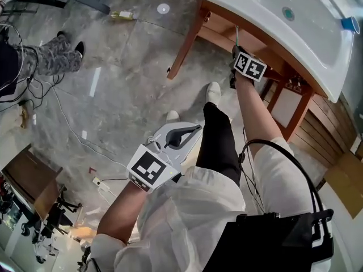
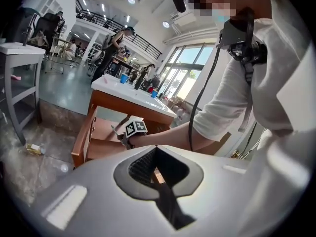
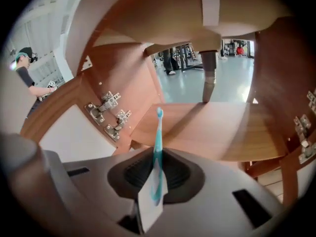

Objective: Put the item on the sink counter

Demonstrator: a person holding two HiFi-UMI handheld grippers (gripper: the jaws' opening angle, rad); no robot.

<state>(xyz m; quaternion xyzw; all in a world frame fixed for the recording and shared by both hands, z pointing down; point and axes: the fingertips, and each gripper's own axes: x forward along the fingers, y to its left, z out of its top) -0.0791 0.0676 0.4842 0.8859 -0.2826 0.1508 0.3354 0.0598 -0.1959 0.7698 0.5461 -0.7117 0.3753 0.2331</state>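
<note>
The white sink counter (image 1: pixel 266 21) stands ahead of me on a wooden stand (image 1: pixel 186 44). My left gripper (image 2: pixel 157 164) hangs low beside my leg, its jaws pressed together on nothing. My right gripper (image 3: pixel 157 167) points in under the counter, towards the stand's wooden shelf (image 3: pixel 212 127). Its jaws pinch a blue toothbrush (image 3: pixel 158 132) on a white card, and the brush end sticks out past the fingertips.

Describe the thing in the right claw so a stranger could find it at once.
Find the white sink counter on its wooden cabinet. Under its front edge, the right claw is shut on a slim teal toothbrush with a white card on its handle; nothing else there is so thin and stick-like.
</note>
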